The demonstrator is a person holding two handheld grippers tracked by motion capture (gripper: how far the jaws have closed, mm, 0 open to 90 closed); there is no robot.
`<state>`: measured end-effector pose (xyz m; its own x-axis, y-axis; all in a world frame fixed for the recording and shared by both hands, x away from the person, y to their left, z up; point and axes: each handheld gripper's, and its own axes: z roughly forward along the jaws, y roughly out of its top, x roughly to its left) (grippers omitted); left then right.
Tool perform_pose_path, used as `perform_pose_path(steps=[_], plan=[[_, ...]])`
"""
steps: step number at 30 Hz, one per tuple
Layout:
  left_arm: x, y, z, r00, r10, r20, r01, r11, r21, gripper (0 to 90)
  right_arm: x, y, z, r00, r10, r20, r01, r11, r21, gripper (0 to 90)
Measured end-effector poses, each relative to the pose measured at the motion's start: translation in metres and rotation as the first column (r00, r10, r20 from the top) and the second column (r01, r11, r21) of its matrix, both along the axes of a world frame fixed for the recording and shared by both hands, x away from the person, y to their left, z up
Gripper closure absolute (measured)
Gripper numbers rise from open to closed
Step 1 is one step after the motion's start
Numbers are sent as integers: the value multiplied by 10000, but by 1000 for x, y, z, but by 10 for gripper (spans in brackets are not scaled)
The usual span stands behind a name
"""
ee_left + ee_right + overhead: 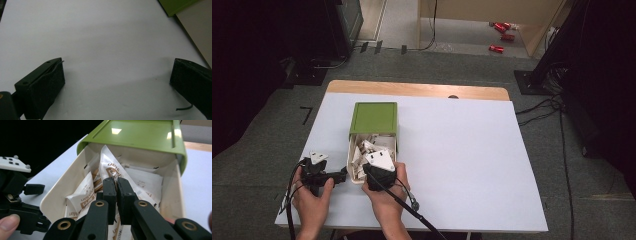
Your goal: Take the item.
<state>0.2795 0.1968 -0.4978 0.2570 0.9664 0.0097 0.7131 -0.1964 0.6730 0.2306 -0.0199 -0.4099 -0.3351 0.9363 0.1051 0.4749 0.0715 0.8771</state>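
Right gripper view: the right gripper (116,182) has its jaws pressed together on a white sachet (110,167) with brown print, inside the open cream drawer (58,192) of the green box (140,132). The pinch sits at the sachet's middle or lower part; the contact itself is hidden between the pads, so whether the hold is firm I cannot tell for certain. More sachets lie loose around it in the drawer.

High view: the box (373,118) stands on the left half of the white desk (462,150), drawer (351,160) pulled out towards the person. The right gripper (377,167) is over the drawer's near end. The left gripper (343,176) lies low just left of the drawer's near corner, pointing at it, apparently touching or close to touching.

Left gripper view: jaws wide apart, nothing between them, only bare desk (100,50); a corner of the green box (175,6) and the drawer's side wall at upper right.

Progress, judged: drawer is open, one sachet is gripped but not lifted out of the drawer. No sachets lie on the desk outside the box. Left to do: draw the sachet up and out, set it down.
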Motion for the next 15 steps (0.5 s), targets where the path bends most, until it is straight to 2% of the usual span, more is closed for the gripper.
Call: perform_pose_path(steps=[15], plan=[[0,0,0,10000,-1,-1,1,10000,2,0,-4,-28,13,9998,-112,155,106,9991,403,876]])
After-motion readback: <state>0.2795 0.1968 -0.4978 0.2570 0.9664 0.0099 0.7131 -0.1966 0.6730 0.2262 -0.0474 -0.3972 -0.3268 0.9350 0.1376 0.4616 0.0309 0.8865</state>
